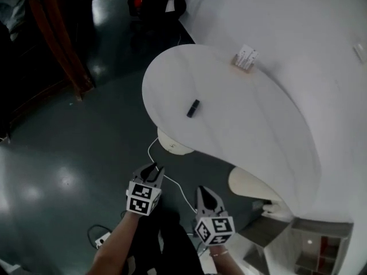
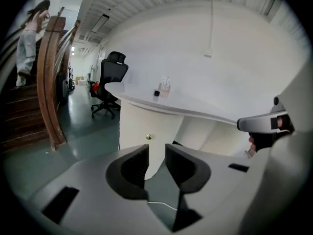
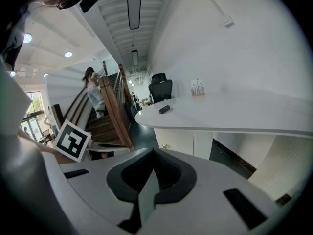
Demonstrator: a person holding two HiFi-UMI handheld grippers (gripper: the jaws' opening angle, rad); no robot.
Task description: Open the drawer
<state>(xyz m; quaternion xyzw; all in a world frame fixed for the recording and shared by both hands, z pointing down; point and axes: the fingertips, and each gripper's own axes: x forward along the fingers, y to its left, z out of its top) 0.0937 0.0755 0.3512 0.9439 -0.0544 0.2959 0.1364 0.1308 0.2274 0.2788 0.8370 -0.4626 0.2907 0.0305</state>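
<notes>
Looks like the approach step: left gripper (image 2: 156, 153) half open on nothing, right gripper (image 3: 153, 169) closed and empty, drawer (image 2: 143, 124) under the white surface (image 1: 241, 119) well ahead, seemingly shut, so next is lining the open jaws around its little knob (image 2: 148, 136).

We see the drawer (image 2: 136, 126) as a plain white upright front with a small round brass knob (image 2: 148, 136). It looks flush and shut. It sits under the rounded end of a curved white desktop (image 2: 142, 96), just toward 6 o'clock from the centre of the left gripper view.
</notes>
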